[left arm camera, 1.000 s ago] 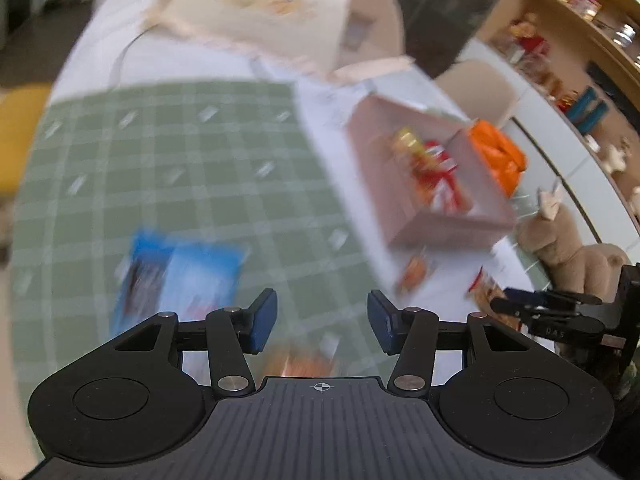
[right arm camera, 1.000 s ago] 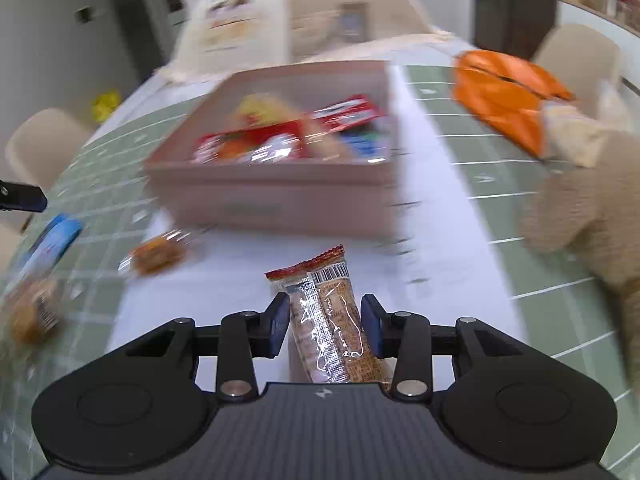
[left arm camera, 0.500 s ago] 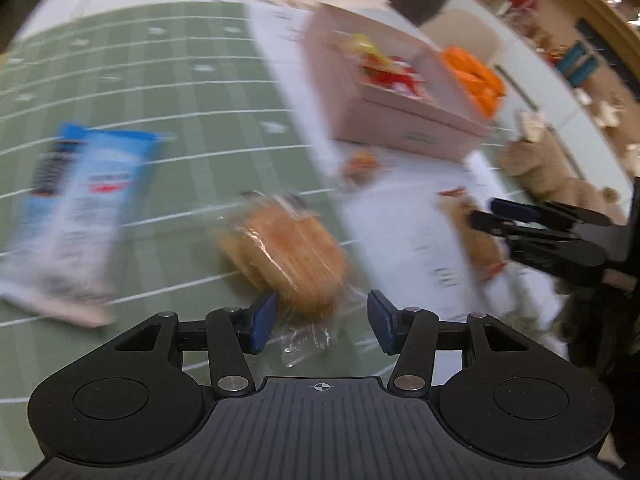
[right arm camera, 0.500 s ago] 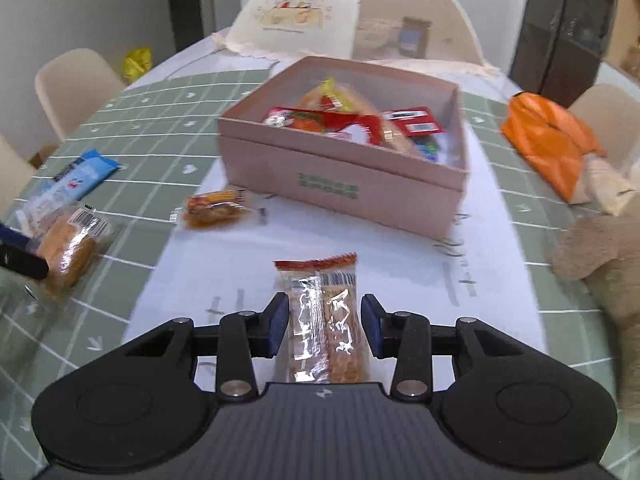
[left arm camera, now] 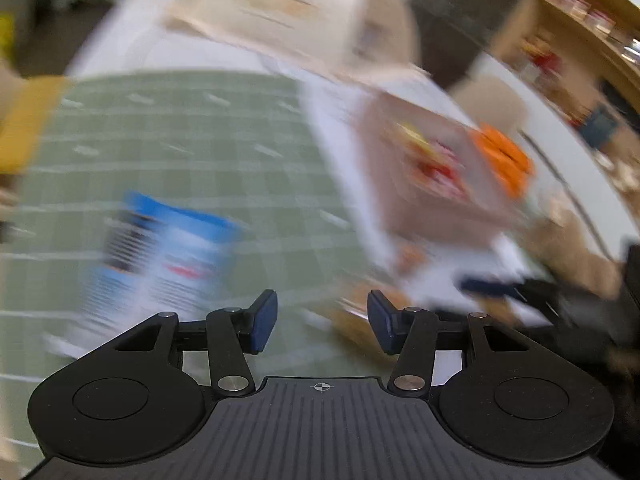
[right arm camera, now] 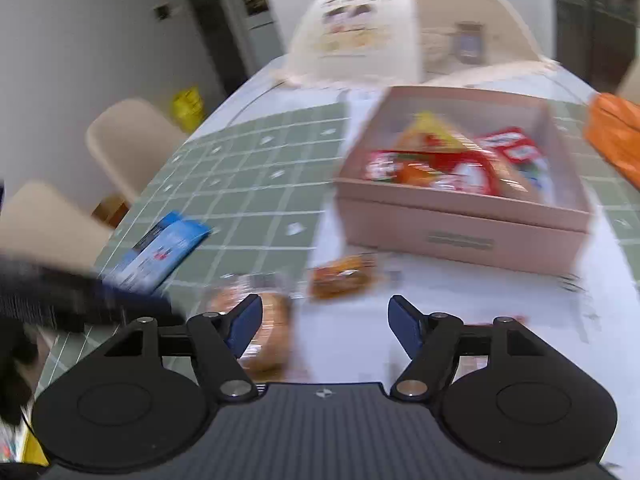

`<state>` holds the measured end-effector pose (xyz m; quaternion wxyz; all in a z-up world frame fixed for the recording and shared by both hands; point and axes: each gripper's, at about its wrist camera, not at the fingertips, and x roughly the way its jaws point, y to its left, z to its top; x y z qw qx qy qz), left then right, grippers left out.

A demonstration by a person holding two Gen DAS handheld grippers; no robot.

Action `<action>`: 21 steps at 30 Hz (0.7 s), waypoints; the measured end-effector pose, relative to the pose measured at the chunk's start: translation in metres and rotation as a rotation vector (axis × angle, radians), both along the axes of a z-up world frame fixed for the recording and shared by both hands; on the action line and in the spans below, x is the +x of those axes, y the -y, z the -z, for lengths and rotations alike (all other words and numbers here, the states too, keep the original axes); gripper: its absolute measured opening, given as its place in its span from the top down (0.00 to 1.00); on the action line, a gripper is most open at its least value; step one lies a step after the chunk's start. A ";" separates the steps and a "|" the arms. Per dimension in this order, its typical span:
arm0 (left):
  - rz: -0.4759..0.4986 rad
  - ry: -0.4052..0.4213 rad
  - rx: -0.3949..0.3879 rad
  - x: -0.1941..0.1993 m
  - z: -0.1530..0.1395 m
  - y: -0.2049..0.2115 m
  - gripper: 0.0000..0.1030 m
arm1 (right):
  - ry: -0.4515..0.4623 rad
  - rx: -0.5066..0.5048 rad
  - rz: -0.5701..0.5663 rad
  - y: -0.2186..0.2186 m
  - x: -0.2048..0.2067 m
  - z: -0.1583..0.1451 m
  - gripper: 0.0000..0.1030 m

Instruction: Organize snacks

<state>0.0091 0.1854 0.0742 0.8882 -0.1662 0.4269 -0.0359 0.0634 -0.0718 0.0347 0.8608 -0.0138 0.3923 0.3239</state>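
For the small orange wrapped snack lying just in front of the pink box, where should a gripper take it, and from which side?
Grip the orange snack across its short width at the middle, coming down from above. It lies flat on the white paper, long side running left to right, clear of the pink box and the wrapped bun. The right gripper, empty with jaws opening, looks nearest.

The box (right arm camera: 460, 236) looks like matt pink card with smooth walls. The packets inside it (right arm camera: 440, 168) are glossy film, as are the blue packet (right arm camera: 164, 250) near the cloth's left edge and the clear wrap on the bun (right arm camera: 268, 332). The green checked cloth (right arm camera: 248, 196) is matt, the white strip (right arm camera: 360, 344) beside it smooth. Both grippers (right arm camera: 325, 322) (left arm camera: 322, 322) are matt black plastic with ribbed bodies, bright metal pins and dull blue pads (right arm camera: 402, 326). The chair (right arm camera: 124, 144) looks like smooth beige plastic.
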 end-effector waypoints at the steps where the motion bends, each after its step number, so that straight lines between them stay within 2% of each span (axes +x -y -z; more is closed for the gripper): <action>1: -0.045 0.001 0.031 0.002 0.000 -0.014 0.47 | -0.002 -0.002 -0.023 -0.009 -0.003 0.002 0.31; 4: -0.154 -0.022 0.107 0.011 0.010 -0.049 0.47 | -0.028 0.000 -0.106 -0.035 -0.009 0.010 0.24; 7: -0.233 -0.043 0.091 0.016 0.022 -0.073 0.47 | -0.016 -0.063 -0.144 -0.059 -0.017 0.021 0.23; 8: -0.248 -0.049 0.075 0.017 0.026 -0.079 0.47 | -0.015 -0.074 -0.145 -0.061 -0.019 0.023 0.25; 9: -0.250 -0.055 0.065 0.018 0.029 -0.083 0.47 | -0.017 -0.076 -0.142 -0.059 -0.020 0.024 0.34; 10: -0.236 -0.063 0.058 0.020 0.033 -0.081 0.47 | -0.024 -0.075 -0.142 -0.056 -0.020 0.024 0.40; 12: -0.184 -0.083 0.070 0.023 0.039 -0.069 0.47 | -0.035 -0.061 -0.128 -0.044 -0.019 0.021 0.45; 16: -0.049 -0.077 0.102 0.024 0.039 -0.023 0.47 | -0.030 -0.080 -0.059 -0.011 -0.022 0.019 0.47; 20: 0.052 -0.082 0.066 0.026 0.039 0.015 0.47 | -0.020 -0.114 -0.015 0.022 -0.030 0.018 0.46; 21: 0.061 -0.076 0.079 0.025 0.035 0.023 0.47 | -0.010 -0.129 -0.006 0.028 -0.034 0.017 0.46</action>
